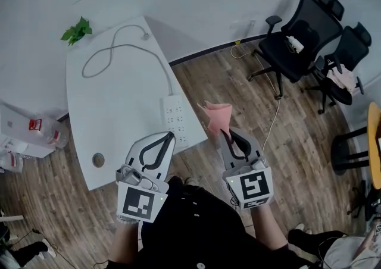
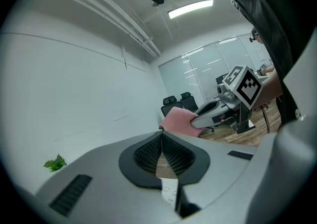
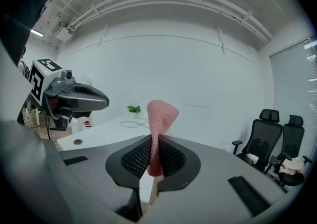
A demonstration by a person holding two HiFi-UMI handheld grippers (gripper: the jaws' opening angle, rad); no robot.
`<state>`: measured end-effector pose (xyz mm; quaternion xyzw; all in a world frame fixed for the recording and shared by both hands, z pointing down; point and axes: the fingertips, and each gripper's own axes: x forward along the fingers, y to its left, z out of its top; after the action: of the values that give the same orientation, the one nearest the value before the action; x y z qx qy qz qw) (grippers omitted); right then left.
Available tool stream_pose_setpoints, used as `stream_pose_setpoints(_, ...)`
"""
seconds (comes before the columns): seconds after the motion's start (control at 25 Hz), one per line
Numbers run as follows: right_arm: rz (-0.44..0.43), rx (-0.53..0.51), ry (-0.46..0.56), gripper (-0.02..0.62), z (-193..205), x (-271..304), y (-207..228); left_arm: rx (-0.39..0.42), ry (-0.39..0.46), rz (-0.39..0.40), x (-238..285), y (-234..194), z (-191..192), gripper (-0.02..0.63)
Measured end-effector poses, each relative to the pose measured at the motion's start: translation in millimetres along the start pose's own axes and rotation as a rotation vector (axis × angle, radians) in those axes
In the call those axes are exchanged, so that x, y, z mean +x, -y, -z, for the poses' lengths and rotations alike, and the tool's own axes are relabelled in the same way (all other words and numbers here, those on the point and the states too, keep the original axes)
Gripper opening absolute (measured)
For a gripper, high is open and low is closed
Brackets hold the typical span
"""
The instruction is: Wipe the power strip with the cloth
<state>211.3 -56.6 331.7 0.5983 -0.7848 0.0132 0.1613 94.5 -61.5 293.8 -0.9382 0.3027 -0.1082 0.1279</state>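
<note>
Left hand-held gripper: clenched, apparently on nothing; raised off the table, likely kept free to steady the strip.
Right hand-held gripper: clamped on the pink cloth, bunched upward, ready for wiping.
Power strip: flat at the white table's near right edge, untouched.
Cable: looped toward the far end.
</note>
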Motion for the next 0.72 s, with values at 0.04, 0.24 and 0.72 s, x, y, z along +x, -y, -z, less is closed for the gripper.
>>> stream_pose_setpoints(0.04,0.001,0.001,-0.002,0.048,-1,3,1,0.004,0.004,0.002,2,-2,-1,0.017)
stream_pose_setpoints(0.24,-0.003,-0.007,-0.019,0.048,-2,19,0,0.008,0.015,0.004,6,-19,1,0.017)
stream_pose_setpoints(0.72,-0.009,-0.027,-0.071,0.048,9,55,-5,-0.016,0.000,-0.002,7,-46,20,0.017)
